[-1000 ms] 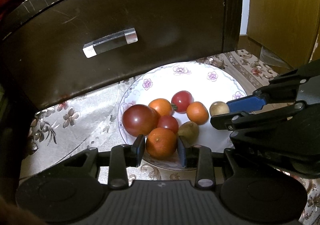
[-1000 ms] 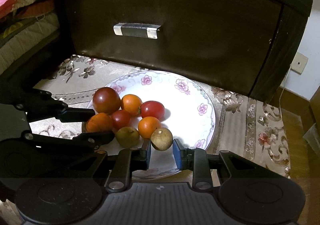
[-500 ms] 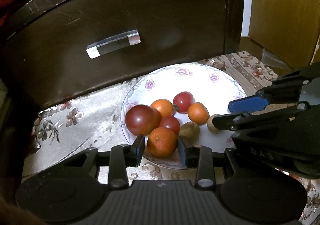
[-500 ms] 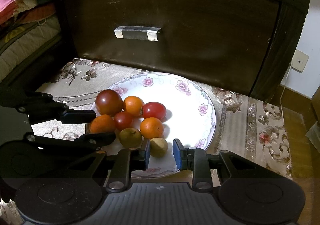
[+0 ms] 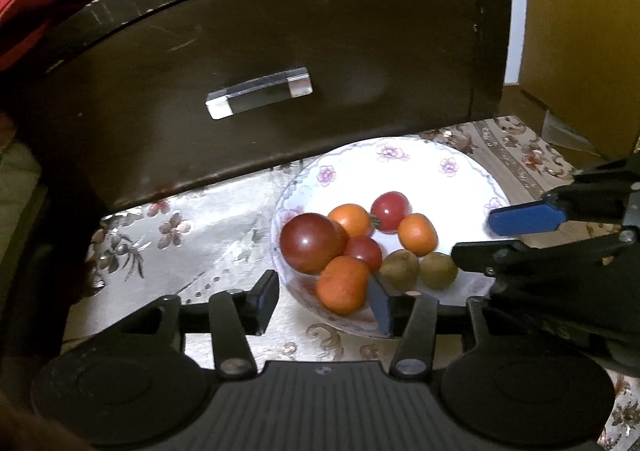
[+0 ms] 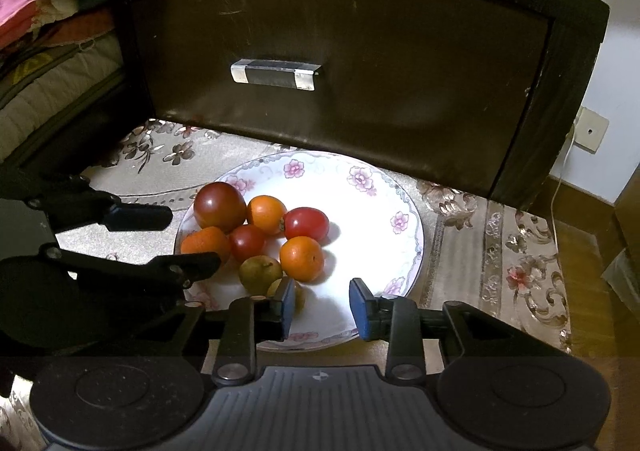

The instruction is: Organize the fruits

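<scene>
Left wrist view shows both grippers, left gripper and right gripper, jaws spread, empty over the plate; the orange fruit should be centred between the left jaws before closing gently

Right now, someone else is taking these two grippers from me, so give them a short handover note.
Left gripper: open, empty, jaws either side of the plate's near rim, by the front orange fruit.
Right gripper: open, empty, over the floral plate; the small brown-green fruit lies by its left finger.
All eight fruits sit grouped on the plate: one large dark tomato, two small red tomatoes, three orange fruits, two brown-green ones.
Done: everything is on the plate. Left: any further sorting; none is visibly pending.
</scene>
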`<state>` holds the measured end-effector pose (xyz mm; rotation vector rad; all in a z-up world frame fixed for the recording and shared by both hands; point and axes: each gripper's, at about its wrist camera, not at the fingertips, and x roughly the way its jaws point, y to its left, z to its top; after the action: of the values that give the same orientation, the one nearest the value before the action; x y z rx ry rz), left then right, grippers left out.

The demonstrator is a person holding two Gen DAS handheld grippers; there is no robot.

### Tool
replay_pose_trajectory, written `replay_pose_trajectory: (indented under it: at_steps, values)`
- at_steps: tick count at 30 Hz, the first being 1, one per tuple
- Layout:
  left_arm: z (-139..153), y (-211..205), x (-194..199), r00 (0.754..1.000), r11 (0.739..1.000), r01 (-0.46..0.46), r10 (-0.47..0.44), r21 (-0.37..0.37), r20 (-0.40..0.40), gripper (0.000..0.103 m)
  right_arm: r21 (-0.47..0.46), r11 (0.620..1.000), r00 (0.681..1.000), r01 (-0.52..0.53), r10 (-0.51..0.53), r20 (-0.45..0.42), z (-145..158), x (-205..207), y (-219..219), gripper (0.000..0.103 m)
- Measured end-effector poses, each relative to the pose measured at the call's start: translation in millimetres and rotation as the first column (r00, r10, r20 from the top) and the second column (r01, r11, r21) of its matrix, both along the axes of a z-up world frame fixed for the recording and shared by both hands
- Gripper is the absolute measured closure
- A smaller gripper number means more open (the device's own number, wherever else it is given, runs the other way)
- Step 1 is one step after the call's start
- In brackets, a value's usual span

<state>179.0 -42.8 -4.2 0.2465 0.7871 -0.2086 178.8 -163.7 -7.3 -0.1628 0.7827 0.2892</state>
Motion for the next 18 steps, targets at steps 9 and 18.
replay_pose_trajectory:
  at_steps: [9,18]
  values:
    - [11.0,14.5,-4.2,0.995,0.996,-0.091,0.092,-0.025,0.029,0.023,-0.006,1.000,1.000,0.007,-0.007,0.021,6.4,-9.2,1.5,0.069]
    - [11.7,9.2,-10.6,0.991,0.991,-0.120,0.116,0.058,0.071,0.014,-0.023,1.000,0.999,-0.003,0.003,0.032,7.9,-16.1,7.4,0.068]
